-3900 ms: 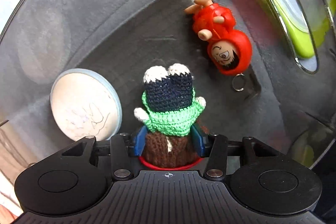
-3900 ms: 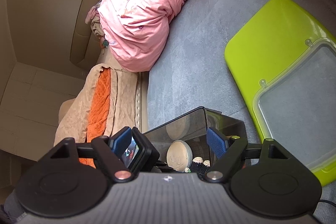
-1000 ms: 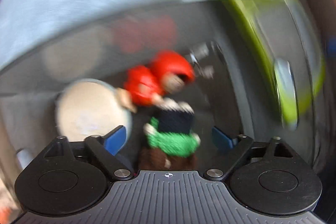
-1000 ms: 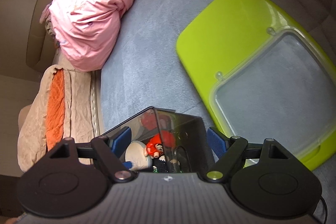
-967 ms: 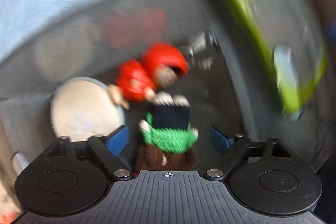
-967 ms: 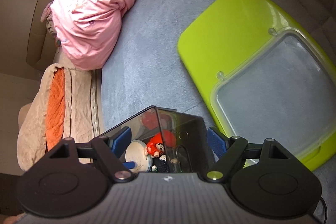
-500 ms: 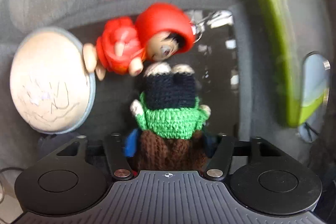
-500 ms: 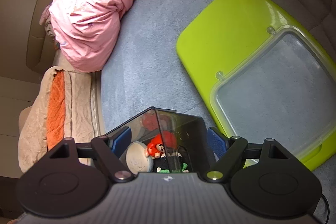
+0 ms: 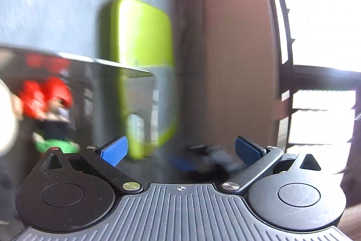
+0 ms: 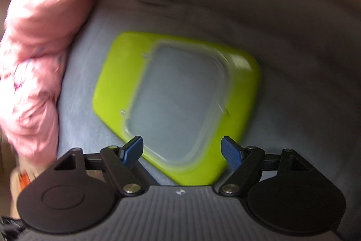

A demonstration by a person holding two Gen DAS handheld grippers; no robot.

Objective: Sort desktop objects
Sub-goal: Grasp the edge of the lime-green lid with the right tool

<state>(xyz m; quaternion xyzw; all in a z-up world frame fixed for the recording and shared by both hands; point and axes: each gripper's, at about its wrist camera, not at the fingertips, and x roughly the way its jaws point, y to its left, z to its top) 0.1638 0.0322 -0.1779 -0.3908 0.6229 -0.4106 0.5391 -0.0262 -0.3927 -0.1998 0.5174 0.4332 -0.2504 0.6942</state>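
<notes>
The left wrist view is blurred. My left gripper (image 9: 180,150) has its jaws opening wide, with nothing between them. The knitted doll (image 9: 55,137), in green and dark wool, lies to its left inside the dark clear box (image 9: 108,64), beside the red figure (image 9: 45,95). A lime green lid (image 10: 112,92) with a clear window lies flat on the grey cushion (image 10: 293,60). My right gripper (image 10: 182,150) hangs open above the lid's near edge and holds nothing. The same lime green lid (image 9: 144,37) shows beyond the box in the left wrist view.
A pink quilt (image 10: 33,60) is bunched at the left of the cushion. The edge of a cream round disc (image 9: 5,119) shows in the box. A blurred black and blue shape (image 9: 207,162) lies just past my left fingers. A brown panel (image 9: 237,60) and a bright window (image 9: 320,15) stand to the right.
My left gripper has let go of the knitted doll, spread its jaws and swung up and to the right. My right gripper has swung over the green lid; the box has left its view.
</notes>
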